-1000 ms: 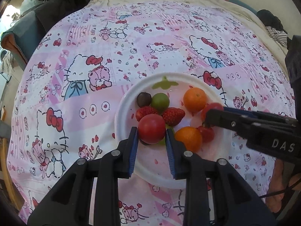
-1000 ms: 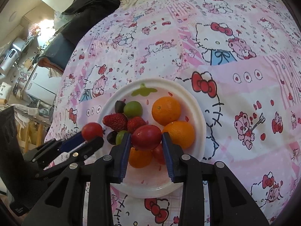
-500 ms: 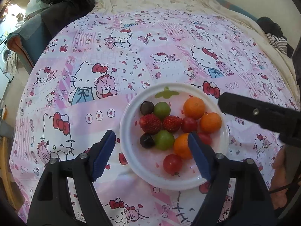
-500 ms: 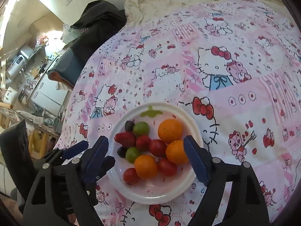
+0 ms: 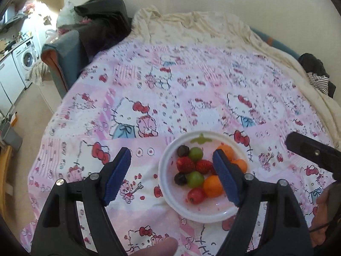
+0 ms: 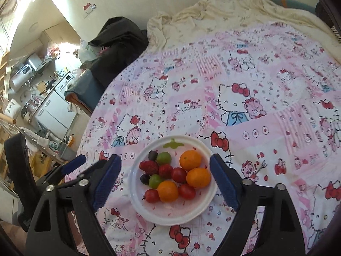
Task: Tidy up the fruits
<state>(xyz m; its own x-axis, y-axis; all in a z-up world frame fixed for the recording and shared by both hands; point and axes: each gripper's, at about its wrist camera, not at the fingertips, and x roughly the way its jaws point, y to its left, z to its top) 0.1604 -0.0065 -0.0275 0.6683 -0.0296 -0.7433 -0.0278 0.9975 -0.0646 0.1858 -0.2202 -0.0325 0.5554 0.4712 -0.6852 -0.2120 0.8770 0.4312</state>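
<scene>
Hovering above a bed spread with a pink and white cartoon-cat patterned cover, both grippers stand released with nothing between their blue-padded fingers. The left gripper has its fingers spread wide; its jaws have just been opening, and they hold no fruit. The right gripper is spread wider yet, its jaws having just been opening too, and it is likewise empty. In the right wrist view a round white plastic plate lies on the cover below and between the right gripper's fingers, all the fruit resting in it. Three round oranges sit toward the right finger, two of them touching. Three small red cherry tomatoes lie among and beside the oranges, one nearest the camera at the left of the front orange. Two red strawberries lie side by side toward the left finger, with two green grapes and two dark purple grapes just beside them. In the left wrist view the same plate lies closer to the left gripper's right finger, which covers part of the oranges. A black garment lies heaped at the far left edge of the bed, well apart from the fingers.
</scene>
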